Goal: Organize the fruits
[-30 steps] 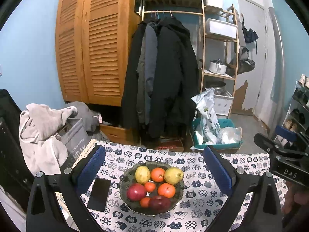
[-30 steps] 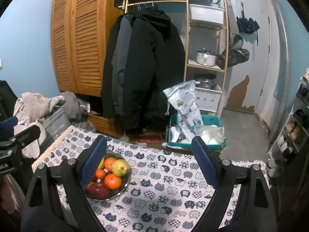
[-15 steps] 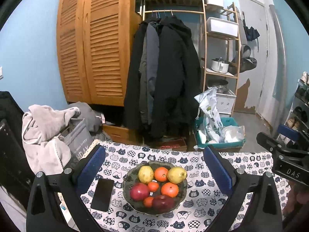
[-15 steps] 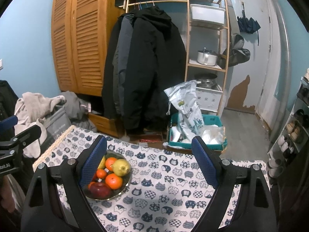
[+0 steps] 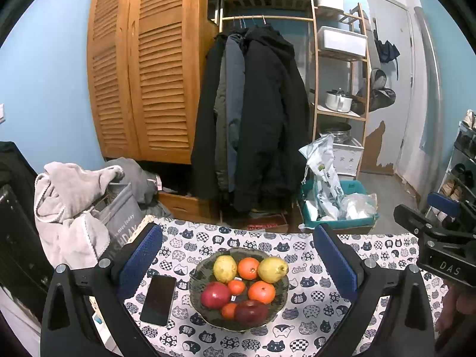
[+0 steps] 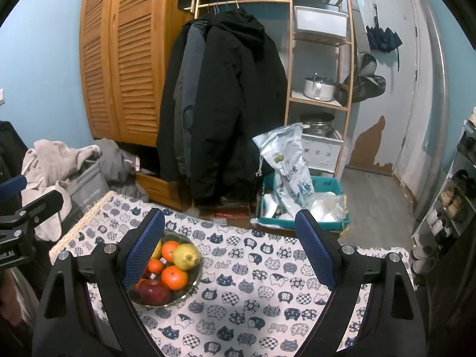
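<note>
Bowl: we see a round dark dish [image 5: 282, 282] of smooth pears, oranges, apples.
Desk: cat-print cloth [image 6: 253, 267]; flat black phone [image 5: 158, 299] beside the bowl.
Claws: our left claw [image 5: 238, 263] and right claw [image 6: 229, 247] gape, empty.

Bare tablecloth [image 6: 267, 291] right of the fruit bowl [image 5: 202, 270]; phone [image 5: 158, 300] just left.
</note>
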Available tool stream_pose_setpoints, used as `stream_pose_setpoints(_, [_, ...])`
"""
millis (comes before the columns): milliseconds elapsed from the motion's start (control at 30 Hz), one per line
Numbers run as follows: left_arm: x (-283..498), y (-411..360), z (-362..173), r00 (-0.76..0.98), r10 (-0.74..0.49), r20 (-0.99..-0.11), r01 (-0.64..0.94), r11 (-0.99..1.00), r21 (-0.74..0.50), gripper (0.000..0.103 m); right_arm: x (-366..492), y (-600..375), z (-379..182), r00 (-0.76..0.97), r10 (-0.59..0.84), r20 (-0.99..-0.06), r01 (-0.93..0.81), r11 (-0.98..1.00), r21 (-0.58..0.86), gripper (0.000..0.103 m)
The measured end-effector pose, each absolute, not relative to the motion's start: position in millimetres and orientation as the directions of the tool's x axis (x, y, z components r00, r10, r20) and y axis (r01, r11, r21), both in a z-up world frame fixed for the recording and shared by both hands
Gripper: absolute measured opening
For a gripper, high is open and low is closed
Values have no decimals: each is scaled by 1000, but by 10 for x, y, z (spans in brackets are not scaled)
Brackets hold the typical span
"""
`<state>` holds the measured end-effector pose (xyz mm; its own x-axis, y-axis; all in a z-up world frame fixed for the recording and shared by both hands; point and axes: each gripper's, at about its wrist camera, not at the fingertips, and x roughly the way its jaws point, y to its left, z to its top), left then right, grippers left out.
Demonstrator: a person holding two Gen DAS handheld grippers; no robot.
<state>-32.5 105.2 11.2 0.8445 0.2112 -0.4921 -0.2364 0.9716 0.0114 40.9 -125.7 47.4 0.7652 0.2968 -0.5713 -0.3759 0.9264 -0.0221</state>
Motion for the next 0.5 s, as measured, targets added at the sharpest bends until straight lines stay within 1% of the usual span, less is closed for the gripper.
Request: stream_pose_setpoints(500, [-298,1038,102,823,229,-519,-265,964,5,102,405,-1248,479,765,298,-571,-377,926,-22,88])
